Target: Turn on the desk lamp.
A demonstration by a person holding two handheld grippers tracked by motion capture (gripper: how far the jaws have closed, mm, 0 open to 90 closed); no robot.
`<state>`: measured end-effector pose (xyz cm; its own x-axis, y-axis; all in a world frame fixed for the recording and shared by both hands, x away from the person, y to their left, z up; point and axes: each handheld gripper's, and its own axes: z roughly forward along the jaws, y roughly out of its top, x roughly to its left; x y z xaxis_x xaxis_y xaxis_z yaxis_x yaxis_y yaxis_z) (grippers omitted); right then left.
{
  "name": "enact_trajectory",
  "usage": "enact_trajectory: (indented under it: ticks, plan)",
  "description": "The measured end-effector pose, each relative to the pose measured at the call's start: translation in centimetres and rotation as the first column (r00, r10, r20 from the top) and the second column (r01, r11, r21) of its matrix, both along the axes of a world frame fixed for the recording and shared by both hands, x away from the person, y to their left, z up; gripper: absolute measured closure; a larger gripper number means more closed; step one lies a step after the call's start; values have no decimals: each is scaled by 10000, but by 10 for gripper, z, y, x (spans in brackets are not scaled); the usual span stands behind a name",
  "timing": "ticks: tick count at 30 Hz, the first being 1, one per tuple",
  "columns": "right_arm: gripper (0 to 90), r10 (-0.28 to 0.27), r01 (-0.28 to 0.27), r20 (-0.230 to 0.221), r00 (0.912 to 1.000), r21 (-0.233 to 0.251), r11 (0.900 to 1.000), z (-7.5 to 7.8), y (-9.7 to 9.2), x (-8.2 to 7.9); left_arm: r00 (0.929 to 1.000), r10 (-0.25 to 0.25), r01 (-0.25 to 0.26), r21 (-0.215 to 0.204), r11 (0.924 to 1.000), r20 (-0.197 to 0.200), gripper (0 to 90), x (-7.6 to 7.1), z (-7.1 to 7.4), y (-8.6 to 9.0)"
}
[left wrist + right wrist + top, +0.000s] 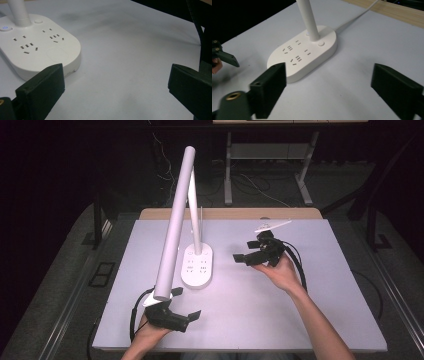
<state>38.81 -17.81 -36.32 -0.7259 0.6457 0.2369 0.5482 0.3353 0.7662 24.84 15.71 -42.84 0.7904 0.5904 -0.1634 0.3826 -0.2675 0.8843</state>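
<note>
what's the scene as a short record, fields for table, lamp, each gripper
table: grey-white top, wooden strip at far edge
lamp: white, oval base with sockets and buttons, head slanting toward the near left
cord: white, runs from base to far edge
left gripper: open, empty, near lamp head's tip
right gripper: open, empty, right of base

Obstacles: white lamp base [197, 266] mid-tabletop [310, 320], its upright post [195, 212], and the long lamp head [175, 220] slanting over the near-left area. Free room: bare tabletop right and front of the base.
</note>
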Motion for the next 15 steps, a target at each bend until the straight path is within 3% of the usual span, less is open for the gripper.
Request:
enact_trajectory:
  ticks: [1, 15]
  plan:
    - [4, -80, 79, -101, 9999, -72, 9999, 1, -5, -6, 10000, 3, -3, -11, 10000, 4, 0, 0, 0, 0]
    - [2, -269, 268, 80, 9996, 227, 9994, -1, -42, -52, 10000, 7, -7, 3, 10000, 29, 0, 0, 0, -1]
